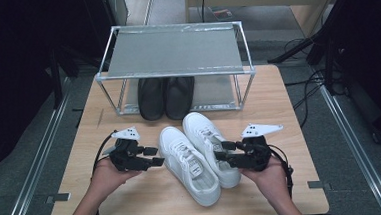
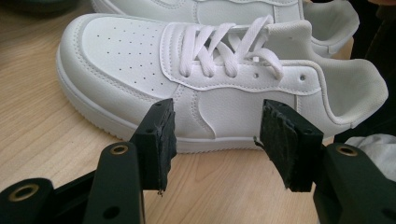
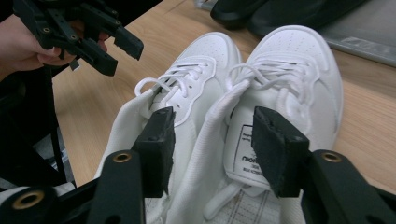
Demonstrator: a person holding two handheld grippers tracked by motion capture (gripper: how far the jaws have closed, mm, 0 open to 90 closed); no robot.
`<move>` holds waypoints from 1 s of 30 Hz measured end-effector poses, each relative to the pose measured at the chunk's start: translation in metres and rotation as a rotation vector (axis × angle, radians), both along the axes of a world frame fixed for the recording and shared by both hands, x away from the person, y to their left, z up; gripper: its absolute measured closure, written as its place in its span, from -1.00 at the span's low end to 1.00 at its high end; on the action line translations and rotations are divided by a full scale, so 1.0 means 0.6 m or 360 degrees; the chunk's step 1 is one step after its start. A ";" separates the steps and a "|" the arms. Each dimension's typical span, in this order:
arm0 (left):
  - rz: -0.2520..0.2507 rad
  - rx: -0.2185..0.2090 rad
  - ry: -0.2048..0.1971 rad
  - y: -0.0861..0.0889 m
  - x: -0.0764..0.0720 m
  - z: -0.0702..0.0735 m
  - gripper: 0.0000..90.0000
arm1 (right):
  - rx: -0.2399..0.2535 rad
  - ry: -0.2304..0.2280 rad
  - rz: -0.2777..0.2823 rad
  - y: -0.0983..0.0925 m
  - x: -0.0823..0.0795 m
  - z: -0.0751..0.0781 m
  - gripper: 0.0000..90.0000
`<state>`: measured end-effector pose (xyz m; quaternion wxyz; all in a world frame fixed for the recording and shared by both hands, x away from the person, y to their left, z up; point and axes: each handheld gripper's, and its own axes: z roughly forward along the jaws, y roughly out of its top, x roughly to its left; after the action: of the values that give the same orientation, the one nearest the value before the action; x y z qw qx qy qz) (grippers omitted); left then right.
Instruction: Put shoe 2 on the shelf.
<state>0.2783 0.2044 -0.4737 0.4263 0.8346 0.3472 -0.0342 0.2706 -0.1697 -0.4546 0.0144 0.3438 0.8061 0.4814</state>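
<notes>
Wooden table point(image 1: 134, 201) on grey floor point(image 1: 25, 147), dark surroundings.

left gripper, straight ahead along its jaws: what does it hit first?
Most likely the side of the nearer white sneaker, just behind the laces. The left gripper is open and aimed at that side wall, with bare table below. The gap is hard to judge.

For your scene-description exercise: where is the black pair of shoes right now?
In the high view, the black shoes stand side by side on the lower level of the metal rack, just behind the white sneakers.
</notes>
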 end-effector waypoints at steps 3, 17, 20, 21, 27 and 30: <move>0.0014 -0.0001 -0.0007 0.002 0.000 0.001 0.02 | -0.0008 0.0014 0.0014 0.012 0.001 -0.005 0.04; 0.0033 -0.0022 -0.0018 0.009 0.001 0.003 0.02 | -0.0041 0.0030 -0.0031 0.058 0.003 -0.019 -0.07; 0.0040 -0.0021 -0.0018 0.011 0.002 0.003 0.01 | -0.0047 0.0033 -0.0051 0.061 0.002 -0.019 -0.08; 0.0042 -0.0022 -0.0018 0.011 0.002 0.003 0.01 | -0.0042 0.0030 -0.0054 0.063 0.002 -0.020 -0.10; 0.0057 -0.0033 -0.0021 0.013 0.004 0.005 0.01 | -0.0118 0.0048 -0.0052 0.082 -0.003 -0.033 -0.12; 0.0060 -0.0041 -0.0018 0.013 0.004 0.005 0.01 | -0.0193 -0.0011 -0.0061 0.089 -0.009 -0.033 -0.08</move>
<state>0.2808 0.2124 -0.4708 0.4394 0.8226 0.3601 -0.0260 0.2653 -0.1161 -0.4747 0.0473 0.3561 0.8269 0.4326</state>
